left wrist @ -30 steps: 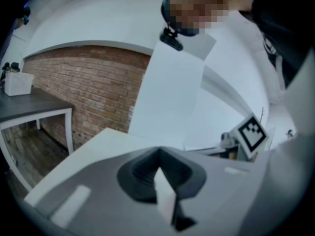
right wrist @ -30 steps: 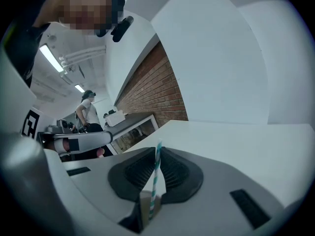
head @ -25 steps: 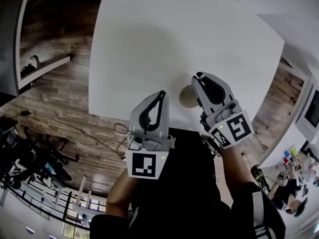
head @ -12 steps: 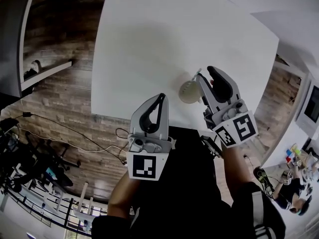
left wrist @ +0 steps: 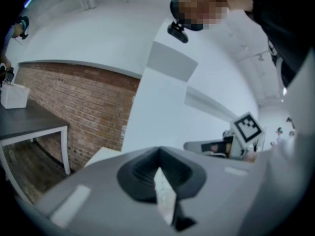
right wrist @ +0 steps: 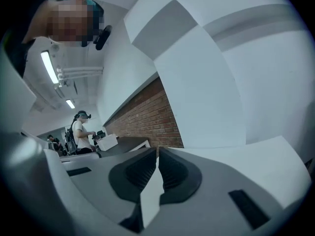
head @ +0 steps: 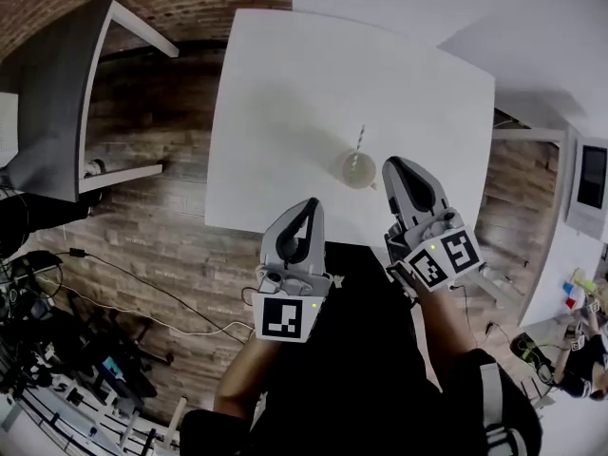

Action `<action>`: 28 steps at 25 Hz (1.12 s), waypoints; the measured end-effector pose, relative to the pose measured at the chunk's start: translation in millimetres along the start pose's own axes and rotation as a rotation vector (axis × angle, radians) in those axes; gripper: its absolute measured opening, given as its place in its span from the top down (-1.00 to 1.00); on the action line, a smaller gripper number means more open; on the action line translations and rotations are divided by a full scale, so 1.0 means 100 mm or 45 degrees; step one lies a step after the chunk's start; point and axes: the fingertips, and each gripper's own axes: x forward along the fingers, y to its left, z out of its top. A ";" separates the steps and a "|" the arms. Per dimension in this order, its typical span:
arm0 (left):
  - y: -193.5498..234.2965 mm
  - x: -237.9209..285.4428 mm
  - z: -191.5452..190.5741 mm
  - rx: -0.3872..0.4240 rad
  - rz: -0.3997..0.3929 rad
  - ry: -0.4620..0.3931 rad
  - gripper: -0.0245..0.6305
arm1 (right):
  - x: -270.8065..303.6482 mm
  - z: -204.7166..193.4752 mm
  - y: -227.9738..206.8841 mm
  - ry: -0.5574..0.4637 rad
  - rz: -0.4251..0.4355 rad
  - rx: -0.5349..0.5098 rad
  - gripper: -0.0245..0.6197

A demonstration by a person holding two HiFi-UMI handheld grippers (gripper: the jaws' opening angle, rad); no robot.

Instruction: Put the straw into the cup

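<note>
Grey left gripper hovers over the near edge of the square white table, its jaws pressed together on nothing. Farther right, the thin straw stands in the round pale cup. Just beside the cup, the grey right gripper has just been closing; its jaws meet, empty.

Head view: we look steeply down from above on white table, left gripper and right gripper close below us. Gripper views: we sit just behind jaws, facing roughly level; both catch brick wall.
</note>
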 end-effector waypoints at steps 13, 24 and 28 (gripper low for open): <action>-0.34 -0.81 0.38 0.136 -0.183 -0.087 0.92 | -1.18 0.26 0.56 -0.180 -0.244 -0.037 0.90; -0.61 -1.11 0.36 0.138 -0.102 -0.086 0.92 | -1.87 0.12 0.72 -0.241 -0.293 -0.102 0.90; -0.68 -1.13 0.39 0.132 -0.054 -0.090 0.92 | -2.01 0.12 0.70 -0.238 -0.265 -0.089 0.90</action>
